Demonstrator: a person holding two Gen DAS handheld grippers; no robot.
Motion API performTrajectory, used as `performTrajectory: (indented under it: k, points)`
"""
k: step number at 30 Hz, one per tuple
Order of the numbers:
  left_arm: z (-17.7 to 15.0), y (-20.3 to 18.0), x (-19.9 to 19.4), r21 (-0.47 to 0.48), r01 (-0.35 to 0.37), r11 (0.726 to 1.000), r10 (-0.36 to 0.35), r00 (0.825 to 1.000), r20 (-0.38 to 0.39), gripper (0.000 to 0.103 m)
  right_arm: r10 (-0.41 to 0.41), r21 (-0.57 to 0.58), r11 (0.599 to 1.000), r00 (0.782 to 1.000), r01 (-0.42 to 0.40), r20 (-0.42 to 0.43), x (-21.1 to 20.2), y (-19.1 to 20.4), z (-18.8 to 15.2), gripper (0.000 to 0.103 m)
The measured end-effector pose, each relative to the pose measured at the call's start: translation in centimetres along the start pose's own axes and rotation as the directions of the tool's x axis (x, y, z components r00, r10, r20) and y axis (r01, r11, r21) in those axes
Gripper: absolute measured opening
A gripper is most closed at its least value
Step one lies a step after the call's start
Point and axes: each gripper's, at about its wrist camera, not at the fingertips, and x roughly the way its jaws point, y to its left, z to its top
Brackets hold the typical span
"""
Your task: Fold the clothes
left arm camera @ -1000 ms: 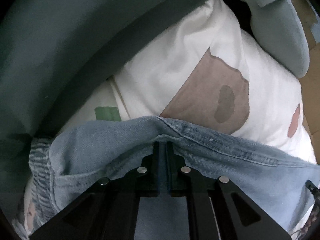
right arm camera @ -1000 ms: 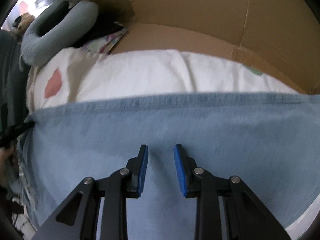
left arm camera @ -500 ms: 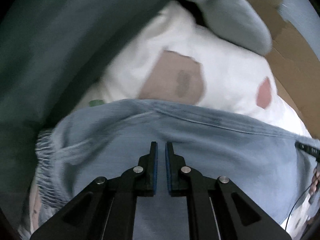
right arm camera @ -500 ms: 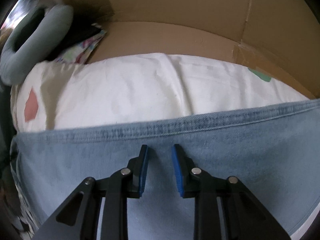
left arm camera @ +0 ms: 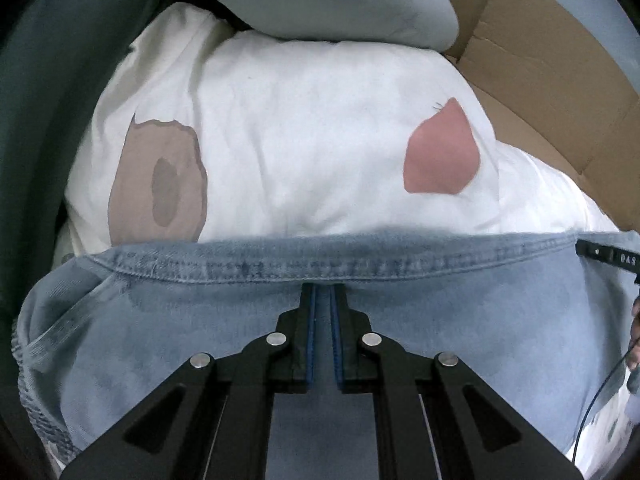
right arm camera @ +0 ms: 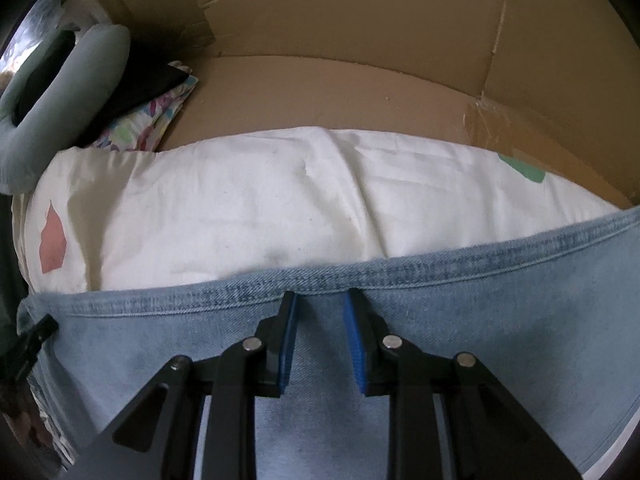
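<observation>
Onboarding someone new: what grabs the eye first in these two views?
The pale blue denim fills the lower half of both views, its stitched hem running across. Beyond it lies a white sheet with a pink patch and a brown patch. A cardboard box stands behind.

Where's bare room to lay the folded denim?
Bare white printed sheet between the light-blue denim garment's hem and the brown cardboard wall, plus the cardboard strip behind it. Crowded at the left corner: grey ring cushion and floral fabric.
</observation>
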Motion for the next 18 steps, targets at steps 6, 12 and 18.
performTrajectory:
  k: [6,12,18]
  points:
    - [5.2,-1.8,1.5,-0.166,-0.003,0.986,0.008,1.000,0.029,0.008,-0.019,-0.007,1.000,1.000,0.020,0.016,-0.2,0.3,-0.3,0.022]
    - [6.3,-1.7,1.0,-0.261,-0.011,0.965,0.013,1.000,0.006,0.007,-0.040,-0.034,0.999,0.999,0.040,-0.007,-0.7,0.9,-0.2,0.021]
    - [6.1,-0.4,-1.7,-0.229,0.053,0.972,-0.052,0.999,0.010,0.007,-0.004,-0.147,0.989,1.000,0.003,-0.005,-2.7,1.8,-2.0,0.021]
